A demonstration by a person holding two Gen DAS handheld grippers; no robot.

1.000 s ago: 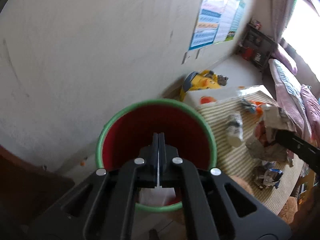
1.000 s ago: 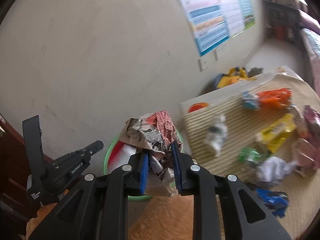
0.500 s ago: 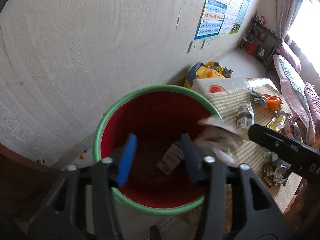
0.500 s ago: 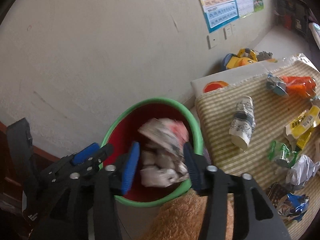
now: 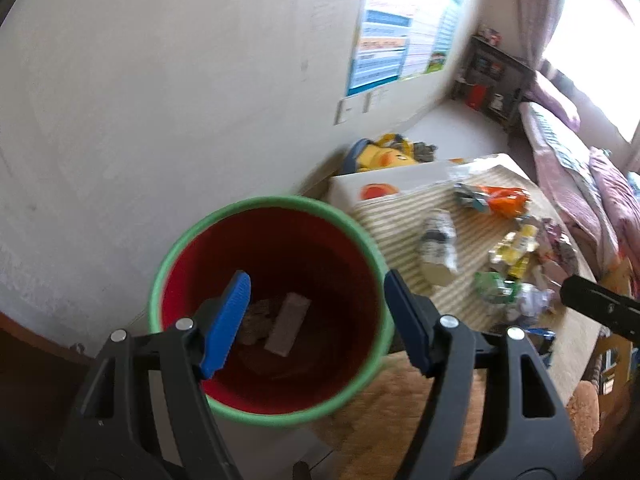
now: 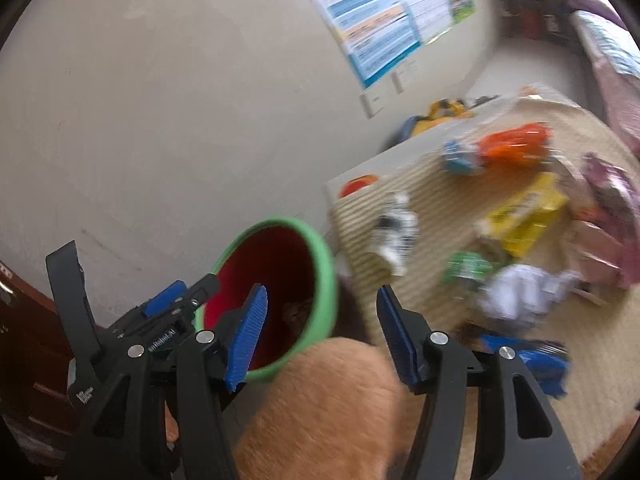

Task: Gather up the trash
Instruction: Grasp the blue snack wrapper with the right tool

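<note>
Left wrist view: pale wall [image 5: 160,80] with poster [image 5: 400,52], dark shelf [image 5: 496,80] in far corner, bed [image 5: 568,168] at right. Bin [image 5: 268,304], red inside with green rim, on floor beside wall and just beside table [image 5: 472,208]. Brown scrap and grey flat piece [image 5: 286,324] at bin bottom. Left hand-held gripper [image 5: 316,320] over bin mouth, jaws just opened further, blue pads apart, nothing between them. Striped table carrying loose trash: crushed cup [image 5: 438,244], orange wrapper [image 5: 500,200], yellow wrapper [image 5: 514,248], green wrapper [image 5: 494,284], white paper ball [image 5: 532,300]. Yellow toy [image 5: 380,156] on floor behind table. Tip of right hand-held gripper [image 5: 596,310] at right edge.

Right wrist view, blurred: same wall [image 6: 160,100], poster [image 6: 380,20]. Bin [image 6: 280,292] at lower left, rim tilted toward camera, scrap dim inside. Right hand-held gripper [image 6: 320,336] beside bin rim, jaws just opened further, pads apart, empty. Left hand-held gripper [image 6: 176,300] at bin's left edge. Tan furry shape [image 6: 320,412] below jaws; identity unclear. Table [image 6: 440,200] at right with cup [image 6: 394,236], orange wrapper [image 6: 508,144], yellow wrapper [image 6: 524,212], green wrapper [image 6: 468,268], paper ball [image 6: 520,292], blue wrapper [image 6: 532,360].
</note>
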